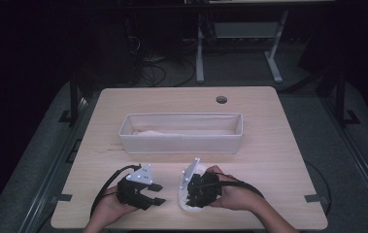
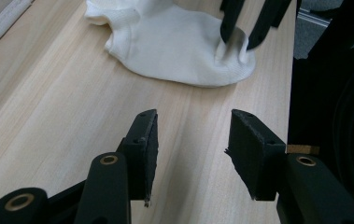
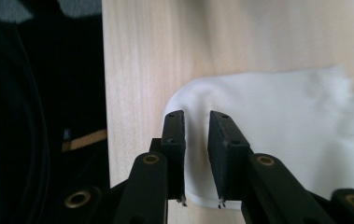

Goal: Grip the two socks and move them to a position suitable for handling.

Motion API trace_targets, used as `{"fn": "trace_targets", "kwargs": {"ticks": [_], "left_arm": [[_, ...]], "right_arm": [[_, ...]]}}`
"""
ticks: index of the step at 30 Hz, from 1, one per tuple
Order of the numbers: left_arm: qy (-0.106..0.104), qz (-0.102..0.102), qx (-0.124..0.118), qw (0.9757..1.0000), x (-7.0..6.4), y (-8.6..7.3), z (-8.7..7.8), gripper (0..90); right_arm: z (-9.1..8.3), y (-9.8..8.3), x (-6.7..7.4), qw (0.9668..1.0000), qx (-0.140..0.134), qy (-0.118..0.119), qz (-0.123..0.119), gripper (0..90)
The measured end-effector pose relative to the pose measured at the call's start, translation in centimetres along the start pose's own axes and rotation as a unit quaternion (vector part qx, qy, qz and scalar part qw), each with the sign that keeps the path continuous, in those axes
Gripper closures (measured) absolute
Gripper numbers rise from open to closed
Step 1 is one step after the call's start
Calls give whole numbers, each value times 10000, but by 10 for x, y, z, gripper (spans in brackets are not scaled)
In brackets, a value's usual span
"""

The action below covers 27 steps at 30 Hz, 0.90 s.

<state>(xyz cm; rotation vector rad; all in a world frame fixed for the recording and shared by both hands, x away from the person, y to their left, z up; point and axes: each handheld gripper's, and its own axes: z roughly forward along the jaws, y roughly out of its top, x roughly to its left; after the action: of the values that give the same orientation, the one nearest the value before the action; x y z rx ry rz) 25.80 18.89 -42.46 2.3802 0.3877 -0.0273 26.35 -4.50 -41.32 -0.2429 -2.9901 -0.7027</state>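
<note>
A white sock [image 1: 183, 200] lies flat near the table's front edge, seen up close in the left gripper view [image 2: 174, 51] and in the right gripper view [image 3: 282, 116]. My right gripper [image 3: 195, 135] points down at the sock's rounded end, its jaws a narrow gap apart with a small ridge of the cloth between them. That same gripper [image 2: 240, 39] stands at the top of the left gripper view. My left gripper [image 1: 156, 194] rests to the left of the sock. Its jaws [image 2: 191, 144] are open over bare wood, with nothing between them.
A long white fabric bin [image 1: 181, 143] stands across the middle of the table, with something pale lying inside. A round cable hole [image 1: 221, 99] sits near the far edge. Bare wood [image 1: 269, 160] stretches to the right of the right hand. The front edge is close behind both grippers.
</note>
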Motion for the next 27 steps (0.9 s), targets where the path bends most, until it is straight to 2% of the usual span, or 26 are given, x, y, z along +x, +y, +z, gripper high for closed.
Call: {"fn": "trace_targets", "kwargs": {"ticks": [3, 7, 11, 16, 19, 21, 24, 27], "left_arm": [[-34, 33, -27, 10000, -1, 2, 1, 525], [-69, 105, -10, 9999, -2, 7, 3, 529], [-92, 101, -15, 9999, -3, 10, 6, 533], [-136, 151, -14, 9998, -3, 17, 12, 543], [-151, 178, 12, 9997, -3, 19, 15, 547], [-194, 172, 40, 9997, -3, 22, 19, 549], [-215, 203, 66, 9995, -2, 25, 23, 553], [-236, 228, 63, 9994, -1, 29, 28, 562]], "right_arm": [[-1, -3, -5, 9997, 28, -216, 99, 791], [14, -13, -10, 9993, 220, -154, 256, 809], [18, -18, -11, 9994, 196, -107, 278, 809], [3, -21, -9, 9994, -42, -232, 266, 803], [4, -24, -11, 9993, -7, -247, 277, 806], [13, -30, -12, 9992, 120, -230, 311, 820], [14, -34, -12, 9992, -8, -197, 353, 817], [11, -35, -9, 9993, -15, -257, 260, 800]]}}
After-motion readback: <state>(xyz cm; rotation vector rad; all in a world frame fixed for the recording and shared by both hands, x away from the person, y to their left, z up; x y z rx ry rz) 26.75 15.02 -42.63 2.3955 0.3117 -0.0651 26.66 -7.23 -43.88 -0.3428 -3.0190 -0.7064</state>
